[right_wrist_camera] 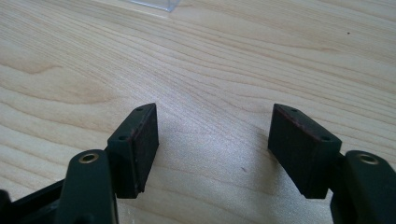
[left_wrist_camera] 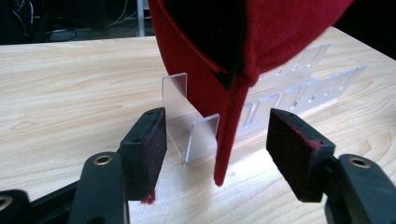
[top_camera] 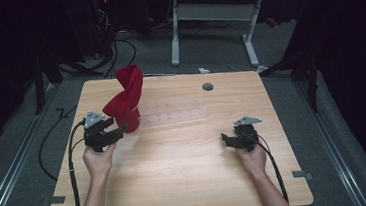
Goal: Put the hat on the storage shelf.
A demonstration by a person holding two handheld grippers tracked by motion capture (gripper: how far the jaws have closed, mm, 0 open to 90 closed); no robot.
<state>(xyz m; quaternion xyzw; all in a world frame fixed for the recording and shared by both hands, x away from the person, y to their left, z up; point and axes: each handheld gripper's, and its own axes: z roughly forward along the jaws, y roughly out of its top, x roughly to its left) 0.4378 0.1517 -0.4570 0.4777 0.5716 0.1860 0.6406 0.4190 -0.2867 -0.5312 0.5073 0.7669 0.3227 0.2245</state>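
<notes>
A red cloth cap stands draped over the left end of a clear acrylic slotted rack on the wooden table. My left gripper sits right beside the cap's lower edge, open. In the left gripper view the cap's red edge hangs down between the open jaws, in front of clear upright rack tabs; neither pad touches it. My right gripper rests low over bare wood at the right, open with nothing between its pads.
A grey round grommet sits in the table near the back edge. A white desk frame and cables stand on the floor behind. A corner of the clear rack shows at the top of the right gripper view.
</notes>
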